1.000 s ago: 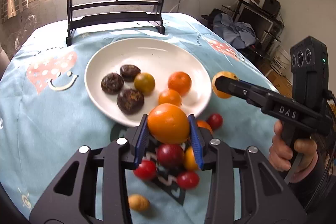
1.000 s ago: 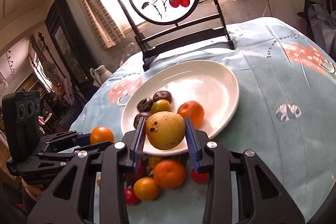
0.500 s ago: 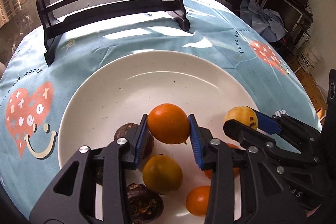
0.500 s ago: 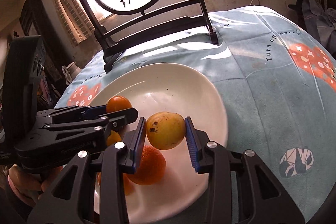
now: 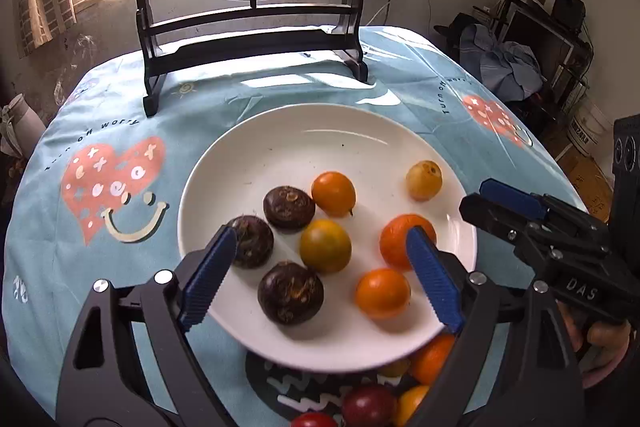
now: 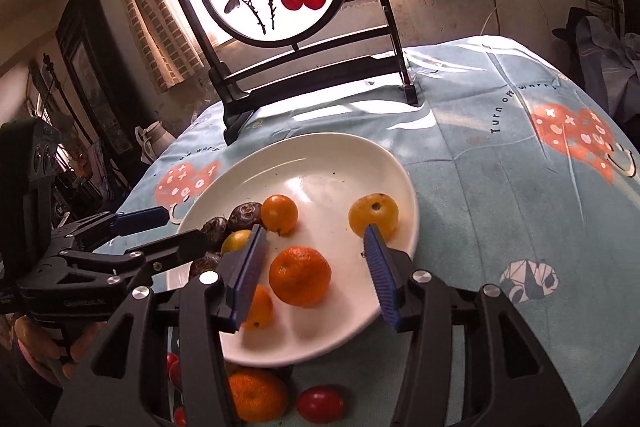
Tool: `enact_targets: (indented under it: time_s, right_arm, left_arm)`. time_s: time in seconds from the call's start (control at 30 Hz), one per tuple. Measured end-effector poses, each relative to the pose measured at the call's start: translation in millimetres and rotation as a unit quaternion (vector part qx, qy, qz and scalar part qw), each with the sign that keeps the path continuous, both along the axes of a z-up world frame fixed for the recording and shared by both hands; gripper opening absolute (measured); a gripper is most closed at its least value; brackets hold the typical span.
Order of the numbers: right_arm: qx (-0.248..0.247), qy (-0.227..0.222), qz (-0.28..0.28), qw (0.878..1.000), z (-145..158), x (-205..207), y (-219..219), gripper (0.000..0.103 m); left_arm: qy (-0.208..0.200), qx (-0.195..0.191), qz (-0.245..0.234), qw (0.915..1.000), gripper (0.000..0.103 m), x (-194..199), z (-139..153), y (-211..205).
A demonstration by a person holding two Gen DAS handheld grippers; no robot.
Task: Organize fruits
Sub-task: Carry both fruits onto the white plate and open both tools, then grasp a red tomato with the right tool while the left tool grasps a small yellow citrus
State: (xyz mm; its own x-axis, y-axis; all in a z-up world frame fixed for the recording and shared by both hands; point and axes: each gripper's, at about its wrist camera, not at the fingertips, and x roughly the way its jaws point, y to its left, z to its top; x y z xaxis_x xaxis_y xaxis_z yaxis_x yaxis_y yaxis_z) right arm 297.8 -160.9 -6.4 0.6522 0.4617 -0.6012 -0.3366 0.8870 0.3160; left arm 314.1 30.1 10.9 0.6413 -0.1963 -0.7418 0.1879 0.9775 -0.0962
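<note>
A white plate (image 5: 300, 147) (image 6: 320, 163) holds several fruits: three dark brown ones, oranges, a mandarin (image 5: 400, 235) (image 6: 300, 275) and a yellow fruit (image 5: 424, 180) (image 6: 373, 217). My left gripper (image 5: 320, 275) hovers over the plate's near side, its jaws opening wide with nothing pressed between them. An orange (image 5: 333, 193) (image 6: 279, 213) lies free beyond it. My right gripper (image 6: 316, 275) (image 5: 476, 195) is at the plate's right edge, its jaws also opening. The yellow fruit rests on the plate just past its right finger. The mandarin shows through the gap, untouched.
Loose fruits lie on the blue tablecloth in front of the plate: a mandarin (image 6: 256, 395), a red tomato (image 6: 320, 405) and a dark red fruit (image 5: 368, 405). A black-framed round painted screen (image 5: 252, 39) stands behind the plate. The left gripper (image 6: 182, 227) reaches in from the left.
The left gripper let go of its orange and the right gripper let go of the yellow fruit. Both fruits now lie on the plate. Both grippers drew back toward the plate's near edge.
</note>
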Motion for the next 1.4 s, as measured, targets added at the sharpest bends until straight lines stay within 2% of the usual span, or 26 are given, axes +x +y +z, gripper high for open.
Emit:
enact_targets:
  time_s: [0.13, 0.23, 0.3, 0.37, 0.43, 0.57, 0.73, 0.87, 1.23, 1.33, 1.4]
  right_arm:
    - [-0.041, 0.001, 0.005, 0.999, -13, -37, -8, 0.051]
    - [-0.041, 0.026, 0.004, 0.999, -27, -58, -18, 0.051]
    - [-0.037, 0.038, 0.009, 0.999, -32, -66, -21, 0.051]
    - [-0.049, 0.041, 0.017, 0.998, -35, -73, -17, 0.051]
    - [-0.064, 0.041, 0.025, 0.997, -37, -77, -12, 0.051]
    - [-0.086, 0.045, 0.039, 0.994, -43, -78, -2, 0.050]
    - [-0.095, 0.057, 0.042, 0.993, -49, -75, 1, 0.042]
    - [-0.105, 0.054, 0.041, 0.992, -51, -73, 5, 0.042]
    - [-0.129, 0.046, 0.043, 0.990, -53, -66, 17, 0.042]
    - [-0.139, 0.051, 0.050, 0.988, -57, -66, 21, 0.032]
    - [-0.137, 0.047, 0.048, 0.988, -56, -67, 19, 0.031]
  left_arm:
    - [-0.011, 0.006, -0.009, 0.9999, 0.095, -59, -6, 11]
    - [-0.031, 0.013, -0.016, 0.9993, 0.096, -100, -11, 22]
    - [-0.049, 0.000, -0.012, 0.9987, 0.097, -120, -17, 30]
    - [-0.049, -0.025, 0.000, 0.9985, 0.097, -133, -29, 40]
    - [-0.033, -0.030, 0.024, 0.9987, 0.097, -139, -38, 48]
    - [-0.045, -0.041, 0.035, 0.9975, 0.097, -150, -37, 57]
    - [-0.045, -0.047, 0.049, 0.9967, 0.097, -150, -36, 61]
    - [-0.044, -0.056, 0.058, 0.9958, 0.097, -150, -35, 66]
    - [-0.039, -0.049, 0.065, 0.9959, 0.097, -149, -37, 67]
    - [-0.040, -0.045, 0.067, 0.9960, 0.097, -149, -37, 67]
    - [-0.036, -0.043, 0.060, 0.9966, 0.097, -149, -39, 65]
